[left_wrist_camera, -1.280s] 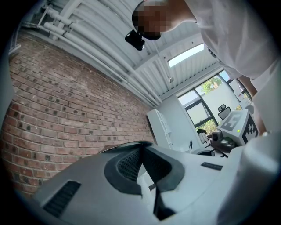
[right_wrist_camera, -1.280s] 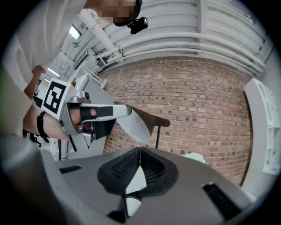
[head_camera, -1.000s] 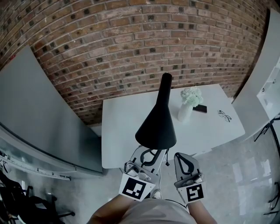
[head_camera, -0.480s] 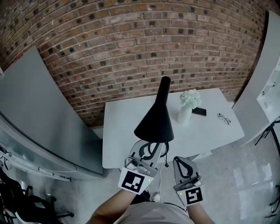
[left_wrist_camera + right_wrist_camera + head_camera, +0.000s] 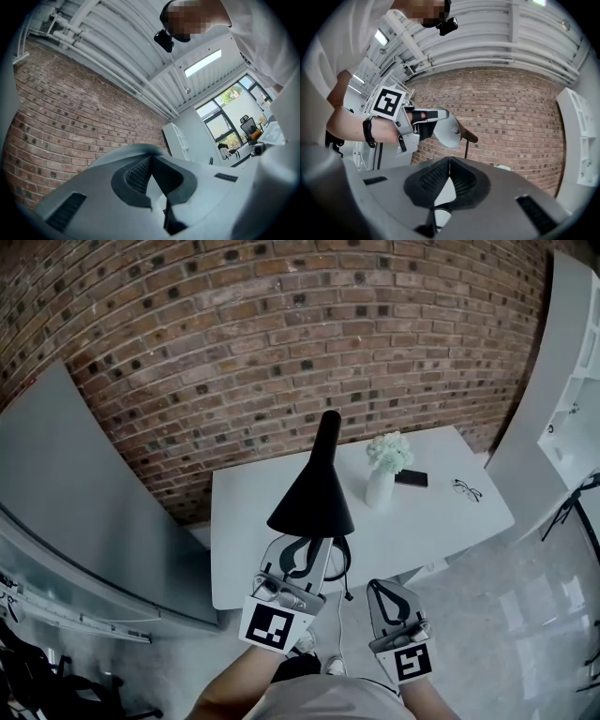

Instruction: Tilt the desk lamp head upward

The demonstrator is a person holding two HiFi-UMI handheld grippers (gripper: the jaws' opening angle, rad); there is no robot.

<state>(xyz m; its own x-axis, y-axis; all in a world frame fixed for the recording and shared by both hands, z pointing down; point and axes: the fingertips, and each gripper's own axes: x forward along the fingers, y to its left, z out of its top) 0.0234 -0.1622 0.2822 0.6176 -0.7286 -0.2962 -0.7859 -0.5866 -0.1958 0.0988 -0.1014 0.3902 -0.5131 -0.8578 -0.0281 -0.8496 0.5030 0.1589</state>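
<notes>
Both grippers sat under the desk lamp head (image 5: 314, 491); neither had hold of it.

The black cone hung over the table (image 5: 242, 521) toward its near edge, wide end nearest the person, blocking its own stand from the head view. The left gripper (image 5: 302, 554) pointed up just below the shade rim, jaws pressed together with nothing between; contact with the rim was unclear. The right gripper (image 5: 384, 587) was off to the right past the near edge, jaws also closed and empty. A black cable (image 5: 345, 568) dangled at the near edge. A vase (image 5: 379, 489) holding white flowers (image 5: 388, 450) stood mid-table, with a phone (image 5: 411, 478) just beside it and glasses (image 5: 466, 488) toward the right end. A brick wall (image 5: 234, 343) stood behind. Compared with 0.5 s ago the layout was the same and the grippers had kept their places; only the view had swung slightly.
</notes>
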